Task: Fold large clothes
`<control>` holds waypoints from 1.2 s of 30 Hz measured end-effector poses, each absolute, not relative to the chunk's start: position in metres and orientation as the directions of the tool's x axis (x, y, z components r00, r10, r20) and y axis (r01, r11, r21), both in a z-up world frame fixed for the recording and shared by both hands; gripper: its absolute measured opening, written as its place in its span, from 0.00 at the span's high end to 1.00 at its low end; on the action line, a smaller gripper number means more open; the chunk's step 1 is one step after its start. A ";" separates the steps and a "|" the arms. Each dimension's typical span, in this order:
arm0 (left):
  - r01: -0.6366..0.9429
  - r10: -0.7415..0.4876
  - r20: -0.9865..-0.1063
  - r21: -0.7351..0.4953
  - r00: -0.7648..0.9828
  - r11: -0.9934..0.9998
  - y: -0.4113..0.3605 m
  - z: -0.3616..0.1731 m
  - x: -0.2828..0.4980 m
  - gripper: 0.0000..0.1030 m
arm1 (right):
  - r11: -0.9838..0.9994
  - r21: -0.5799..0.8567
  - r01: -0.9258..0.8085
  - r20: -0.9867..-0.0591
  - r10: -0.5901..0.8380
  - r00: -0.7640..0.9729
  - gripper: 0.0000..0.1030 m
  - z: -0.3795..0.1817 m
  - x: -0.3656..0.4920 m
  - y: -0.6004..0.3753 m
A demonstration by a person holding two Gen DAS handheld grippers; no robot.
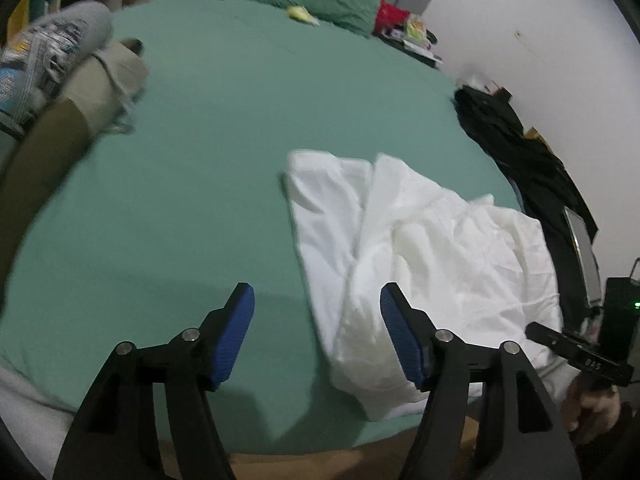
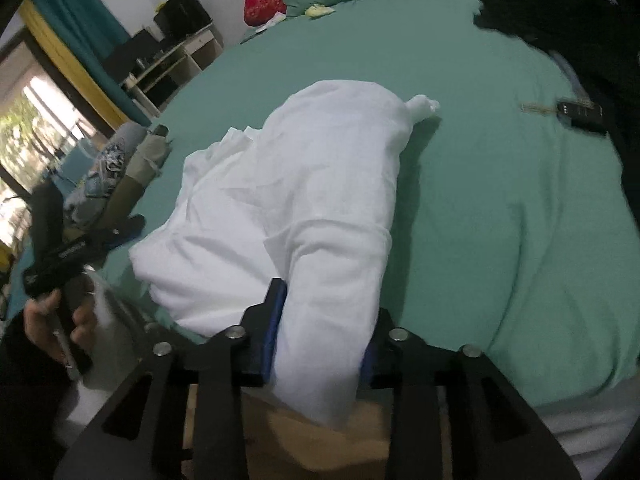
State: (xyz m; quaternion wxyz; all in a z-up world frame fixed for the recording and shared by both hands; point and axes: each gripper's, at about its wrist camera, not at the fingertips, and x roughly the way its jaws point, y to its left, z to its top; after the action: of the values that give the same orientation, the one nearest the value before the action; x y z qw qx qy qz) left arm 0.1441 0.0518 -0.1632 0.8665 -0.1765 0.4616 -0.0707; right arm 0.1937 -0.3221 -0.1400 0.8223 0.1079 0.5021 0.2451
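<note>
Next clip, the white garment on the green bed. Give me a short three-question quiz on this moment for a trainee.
1. True or false: the left gripper grips the white garment.
2. What sits between the right gripper fingers? A) dark clothes B) a fold of the white garment C) nothing
3. Name the surface the garment lies on.

Key:
1. False: its jaws are open, with nothing clamped.
2. B: the fold hangs over the near bed edge.
3. The green bedsheet.
</note>
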 end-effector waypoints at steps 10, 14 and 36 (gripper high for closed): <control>-0.076 -0.410 -0.751 -0.518 0.518 0.852 0.040 -0.190 0.170 0.19 | 0.830 0.502 -0.241 -0.690 0.553 0.467 0.51 -0.127 0.207 -0.353; -0.040 -0.525 -0.693 -0.621 0.494 0.783 0.030 -0.194 0.178 0.19 | 0.837 0.495 -0.231 -0.711 0.544 0.446 0.51 -0.139 0.220 -0.350; 0.210 -0.390 -0.804 -0.329 0.449 0.921 -0.081 -0.189 0.187 0.18 | 0.792 0.581 -0.188 -0.679 0.599 0.423 0.40 -0.164 0.231 -0.322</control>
State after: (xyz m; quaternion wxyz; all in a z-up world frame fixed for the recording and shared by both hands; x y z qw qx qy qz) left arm 0.1867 -0.0814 -0.1893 0.8464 -0.0909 0.4939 -0.1774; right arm 0.2307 -0.3217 -0.1644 0.8158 0.2143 0.4798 0.2414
